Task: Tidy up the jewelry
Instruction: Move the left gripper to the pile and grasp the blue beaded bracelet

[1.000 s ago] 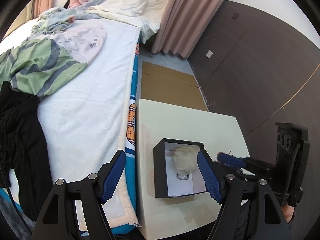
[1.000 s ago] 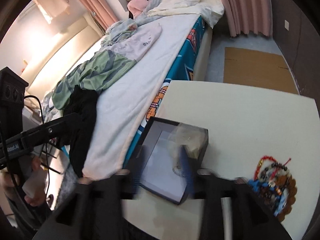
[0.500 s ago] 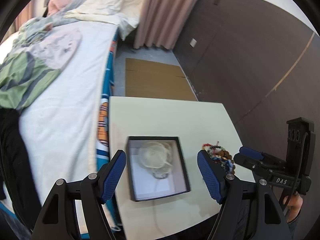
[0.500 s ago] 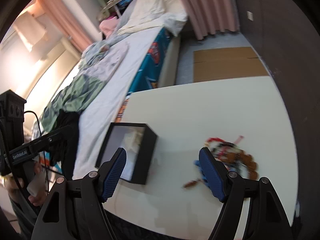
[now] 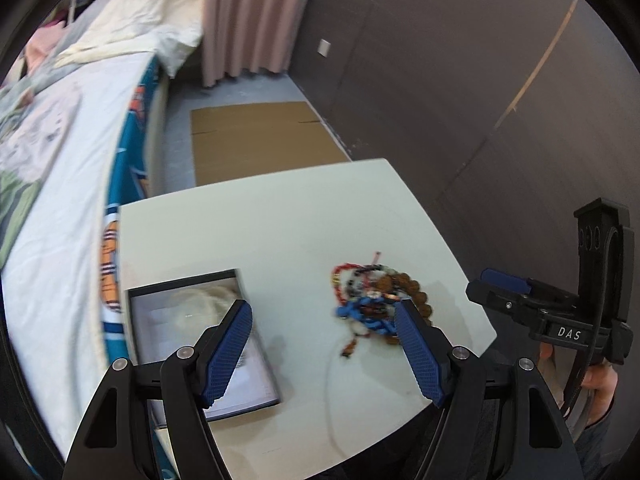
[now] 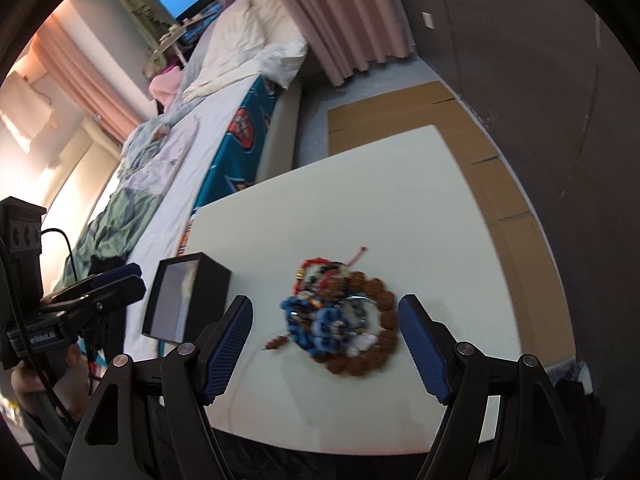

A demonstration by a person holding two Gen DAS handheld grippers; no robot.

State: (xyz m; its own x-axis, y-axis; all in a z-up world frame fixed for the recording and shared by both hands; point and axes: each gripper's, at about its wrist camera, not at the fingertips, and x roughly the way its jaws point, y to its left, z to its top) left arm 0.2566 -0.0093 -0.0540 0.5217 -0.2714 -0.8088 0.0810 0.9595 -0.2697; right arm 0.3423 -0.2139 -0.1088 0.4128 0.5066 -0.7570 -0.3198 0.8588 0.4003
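A tangled pile of bead bracelets (image 5: 370,300), brown, blue, red and black, lies on the white table (image 5: 280,220); it also shows in the right wrist view (image 6: 340,320). A black open box (image 5: 200,340) with a white lining holds a pale bead strand and a small chain; in the right wrist view the box (image 6: 186,304) stands left of the pile. My left gripper (image 5: 326,344) is open and empty, above the table between box and pile. My right gripper (image 6: 326,340) is open and empty, hovering over the pile.
A bed (image 5: 60,160) with white cover and clothes runs along the table's left side. Flat cardboard (image 5: 260,140) lies on the floor beyond the table. A dark wall (image 5: 480,100) stands to the right. The table's near edge (image 6: 360,448) is close below my right gripper.
Both grippers have swung right, from over the box toward the bracelet pile. The right gripper now has the pile between its fingers' line of sight. Both stay open and empty.
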